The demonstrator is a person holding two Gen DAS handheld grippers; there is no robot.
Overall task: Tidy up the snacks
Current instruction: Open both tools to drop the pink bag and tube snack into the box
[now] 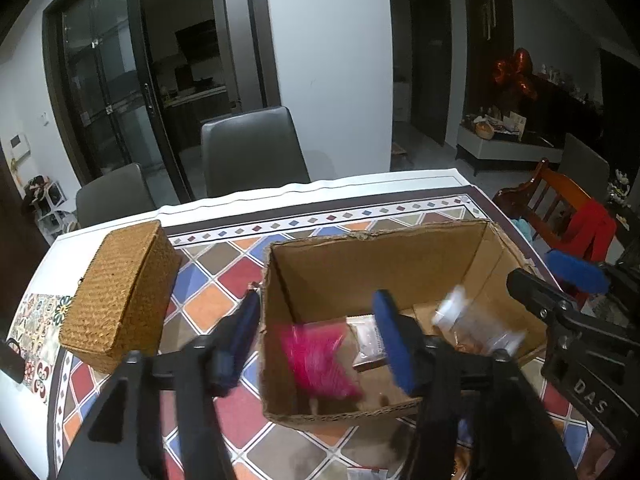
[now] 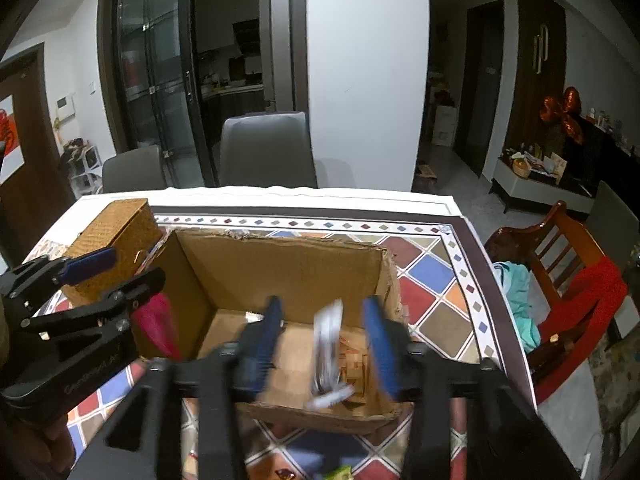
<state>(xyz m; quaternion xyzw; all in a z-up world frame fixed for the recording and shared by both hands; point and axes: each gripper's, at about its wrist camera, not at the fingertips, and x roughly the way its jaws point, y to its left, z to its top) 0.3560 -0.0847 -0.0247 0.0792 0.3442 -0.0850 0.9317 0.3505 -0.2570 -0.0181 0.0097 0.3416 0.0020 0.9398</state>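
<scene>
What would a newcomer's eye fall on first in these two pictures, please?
First the open cardboard box in the middle of the colourful diamond-patterned tablecloth, with a blurred pink packet and a blurred clear packet inside its opening. Both grippers, left and right, hang over it with jaws apart. A woven box sits to its left.

Both tilt downward, side by side: the left black gripper with blue pads (image 1: 320, 344) and the right black gripper with blue pads (image 2: 326, 344), jaws parted, gripping nothing.
</scene>
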